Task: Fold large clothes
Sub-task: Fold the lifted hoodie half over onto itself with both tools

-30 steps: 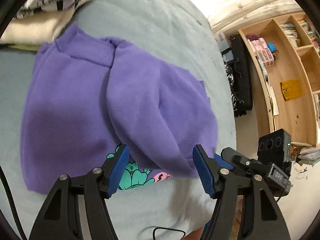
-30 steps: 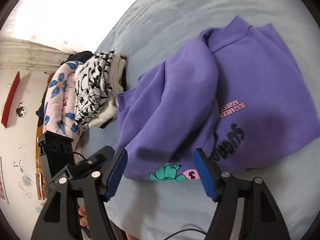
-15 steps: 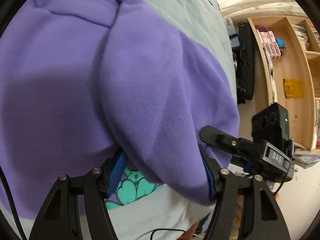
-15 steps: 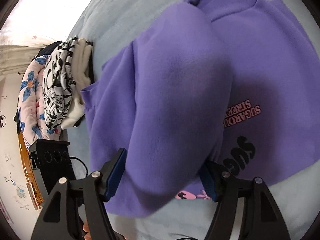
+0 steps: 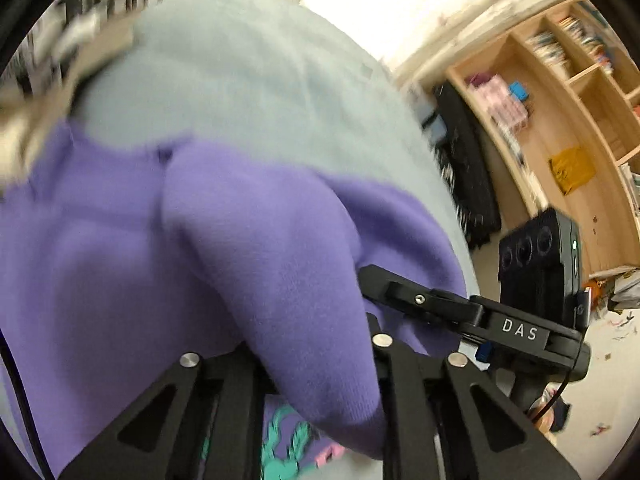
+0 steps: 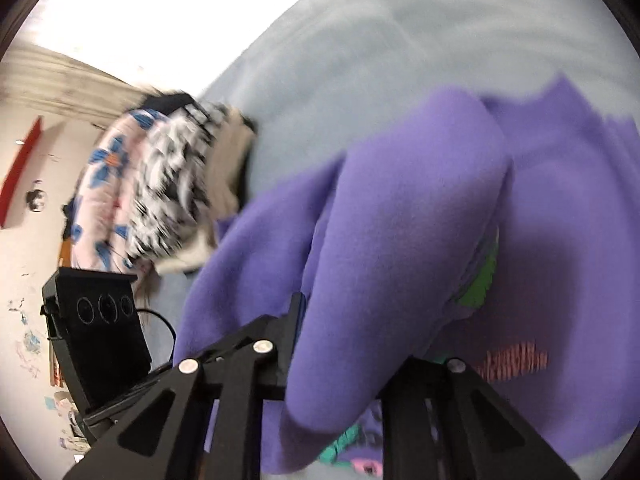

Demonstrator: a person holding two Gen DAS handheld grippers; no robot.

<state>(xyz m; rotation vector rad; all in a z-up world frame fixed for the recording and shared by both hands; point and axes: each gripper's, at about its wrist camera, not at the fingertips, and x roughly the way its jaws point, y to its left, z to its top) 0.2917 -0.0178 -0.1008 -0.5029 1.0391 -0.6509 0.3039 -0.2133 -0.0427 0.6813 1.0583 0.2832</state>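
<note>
A purple sweatshirt point(image 5: 120, 264) with a teal and pink print lies on the pale blue bed point(image 5: 248, 92). Its folded bottom edge bulges between the fingers of my left gripper point(image 5: 316, 356), which is shut on it. In the right wrist view the same sweatshirt point(image 6: 560, 216) hangs over my right gripper point(image 6: 340, 360), also shut on a thick fold of it. The fingertips of both grippers are hidden under the cloth. The two grippers are close together; the right gripper shows in the left wrist view point(image 5: 520, 328).
A stack of folded clothes point(image 6: 176, 184), black-and-white and floral, lies on the bed beyond the sweatshirt, also in the left wrist view point(image 5: 80, 28). Wooden shelves point(image 5: 560, 120) stand past the bed's edge to the right. The left gripper's camera body point(image 6: 96, 332) is at the right gripper's left.
Both grippers went from open in front of the sweatshirt's hem to pushed in and shut on it. The gripped fold now rises off the bed, and both views are blurred by motion.
</note>
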